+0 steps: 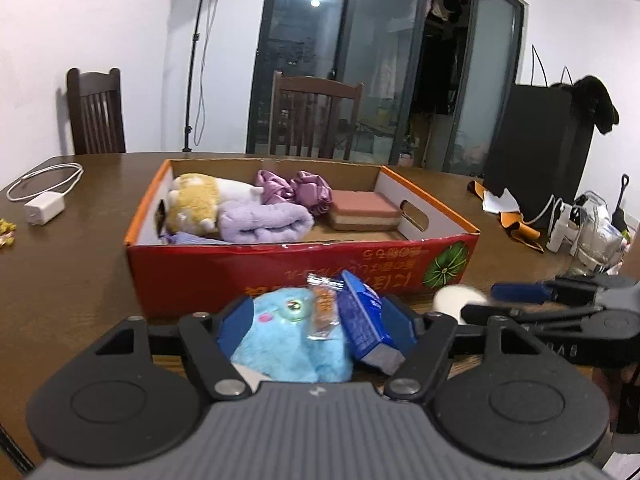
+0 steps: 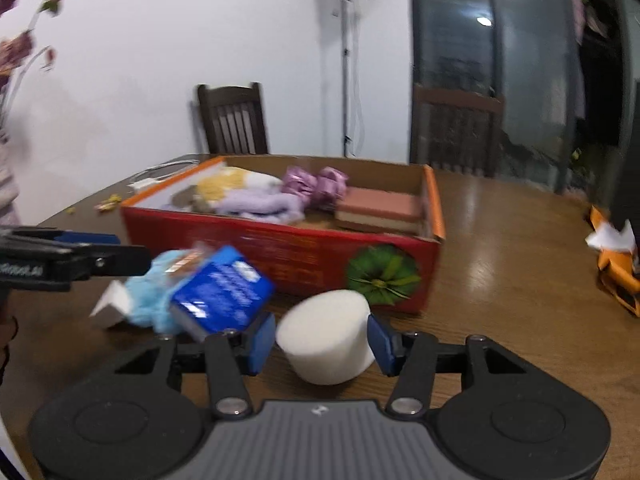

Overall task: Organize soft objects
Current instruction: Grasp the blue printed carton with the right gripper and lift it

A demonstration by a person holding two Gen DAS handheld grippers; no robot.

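A red cardboard box (image 1: 280,268) (image 2: 296,256) on the wooden table holds a yellow plush (image 1: 196,204), a lilac towel (image 1: 264,222), purple satin scrunchies (image 1: 296,192) and a pink sponge (image 1: 364,210). My left gripper (image 1: 316,320) is closed around a blue plush toy (image 1: 288,344) (image 2: 152,292) together with a blue tissue pack (image 1: 360,320) (image 2: 224,292) and a small orange wrapper (image 1: 324,304), in front of the box. My right gripper (image 2: 322,344) has its jaws around a white foam cylinder (image 2: 326,340) (image 1: 456,300), touching both sides.
A white charger with cable (image 1: 44,208) lies at the table's left. Orange and white packaging (image 1: 516,224) (image 2: 616,268) and plastic-wrapped items (image 1: 596,232) lie to the right. Chairs (image 1: 96,112) stand behind the table. A black bin (image 1: 540,152) stands at right.
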